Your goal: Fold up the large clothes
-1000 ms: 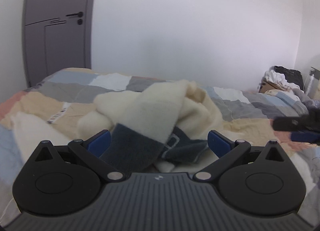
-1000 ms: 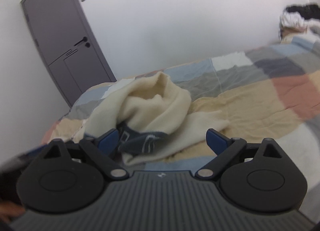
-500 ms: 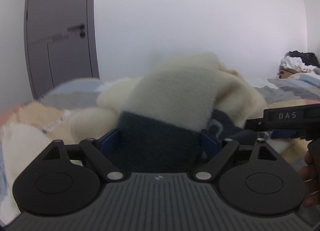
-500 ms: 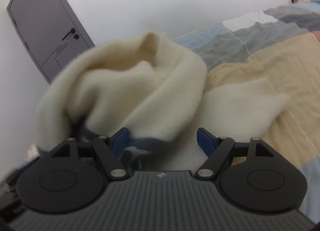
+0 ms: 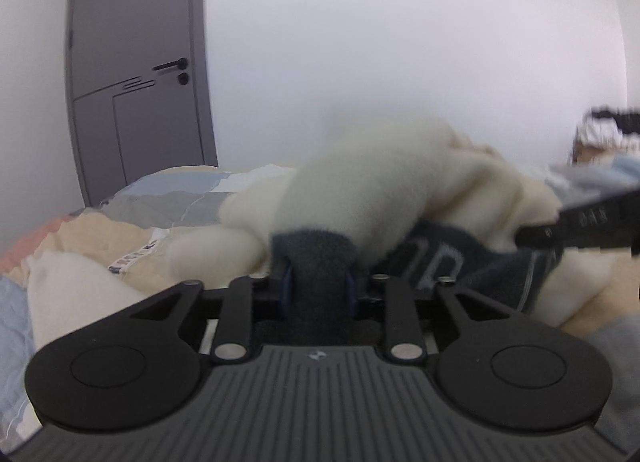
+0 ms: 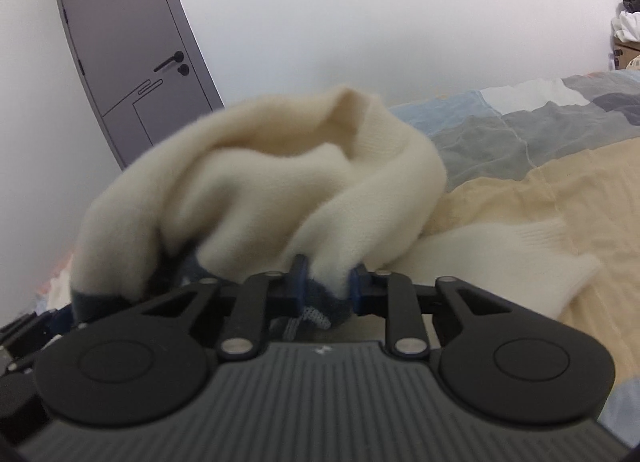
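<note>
Left wrist: left claw just clenched on sweater hem; right claw likewise, both pointing slightly down

The bunched cream knit sweater with its dark blue hem blocks the way straight ahead. To its right the patchwork quilted bedspread lies open — only a flat cream sleeve crosses it.
</note>
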Motion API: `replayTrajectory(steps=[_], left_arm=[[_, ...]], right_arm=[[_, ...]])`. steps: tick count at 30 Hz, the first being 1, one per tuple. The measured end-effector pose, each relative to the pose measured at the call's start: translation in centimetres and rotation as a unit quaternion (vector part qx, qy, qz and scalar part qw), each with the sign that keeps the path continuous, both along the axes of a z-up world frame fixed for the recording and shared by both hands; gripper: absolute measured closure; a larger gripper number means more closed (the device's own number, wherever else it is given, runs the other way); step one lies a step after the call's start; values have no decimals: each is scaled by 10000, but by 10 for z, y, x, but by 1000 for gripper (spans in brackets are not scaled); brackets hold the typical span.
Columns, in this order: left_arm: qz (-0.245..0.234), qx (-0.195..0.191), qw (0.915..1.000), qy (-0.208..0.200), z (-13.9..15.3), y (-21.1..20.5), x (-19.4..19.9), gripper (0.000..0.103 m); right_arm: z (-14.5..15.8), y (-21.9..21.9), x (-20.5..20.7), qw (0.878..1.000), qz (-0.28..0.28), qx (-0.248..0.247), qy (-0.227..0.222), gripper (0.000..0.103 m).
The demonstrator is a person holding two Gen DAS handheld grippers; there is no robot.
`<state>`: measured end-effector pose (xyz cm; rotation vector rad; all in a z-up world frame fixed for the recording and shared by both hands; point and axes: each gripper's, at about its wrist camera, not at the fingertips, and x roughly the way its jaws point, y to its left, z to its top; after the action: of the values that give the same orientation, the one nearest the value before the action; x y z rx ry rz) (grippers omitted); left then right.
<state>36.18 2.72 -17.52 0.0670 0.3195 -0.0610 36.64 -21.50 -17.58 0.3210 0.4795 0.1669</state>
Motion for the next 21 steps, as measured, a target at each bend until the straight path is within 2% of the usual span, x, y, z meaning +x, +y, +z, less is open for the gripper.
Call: replayTrajectory(steps=[2, 4, 7, 13, 18, 21], left_arm=[[62, -329, 9994, 77, 11, 12, -4, 85], [133, -772, 9969, 109, 23, 24, -15, 87], [299, -885, 9956, -72, 39, 38, -33, 88], [513, -1303, 9897, -314, 68, 68, -71, 89], [424, -1911, 9806, -138, 95, 91, -104, 89], [335, -1951, 9802, -42, 103, 92, -124, 89]], right_arm=[[7, -2, -9, 10000, 65, 19, -22, 83], [15, 0, -17, 9999, 124, -78, 58, 84], [29, 10, -35, 9984, 215, -514, -69, 85], [50, 9, -76, 9939, 25, -1019, -424, 87], [75, -6, -110, 9880, -253, -1324, -751, 91], [84, -15, -128, 9848, -420, -1473, -819, 91]])
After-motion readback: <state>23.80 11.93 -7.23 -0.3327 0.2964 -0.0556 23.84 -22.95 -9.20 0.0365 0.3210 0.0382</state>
